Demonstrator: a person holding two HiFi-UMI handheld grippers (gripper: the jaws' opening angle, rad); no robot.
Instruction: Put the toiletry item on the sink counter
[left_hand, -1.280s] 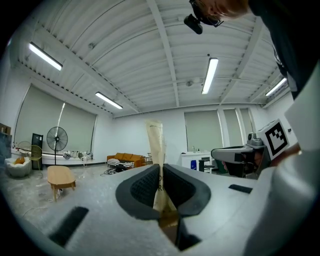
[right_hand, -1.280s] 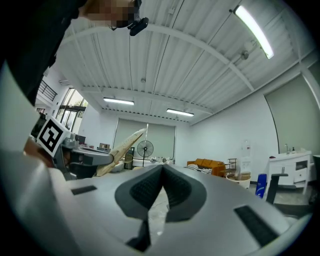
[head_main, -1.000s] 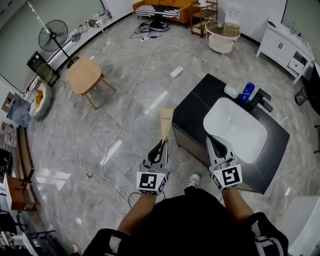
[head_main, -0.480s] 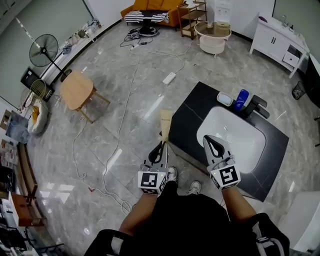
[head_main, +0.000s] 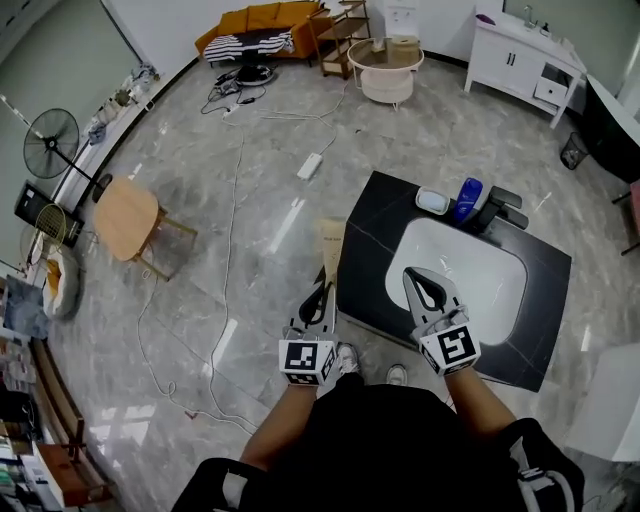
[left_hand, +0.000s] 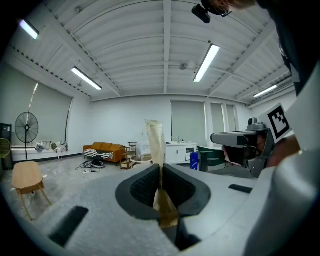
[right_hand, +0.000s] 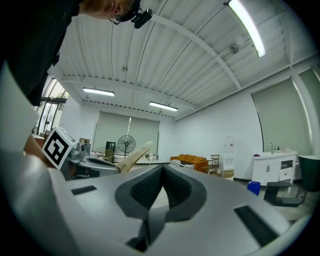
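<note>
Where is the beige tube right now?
Head view, centre: the beige tube is clamped in the left gripper, at the left edge of the sink counter.

I stand on a glossy grey marble floor (head_main: 200, 150). An orange sofa (head_main: 262, 18), a white cabinet (head_main: 520, 50), a standing fan (head_main: 50, 145) and a wooden stool (head_main: 127, 218) ring the room under ceiling strip lights (left_hand: 206, 62).

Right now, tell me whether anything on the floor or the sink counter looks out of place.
A white cable and a power strip trail loose across the floor left of the sink counter, a possible trip hazard. On the counter nothing looks askew or spilled.
</note>
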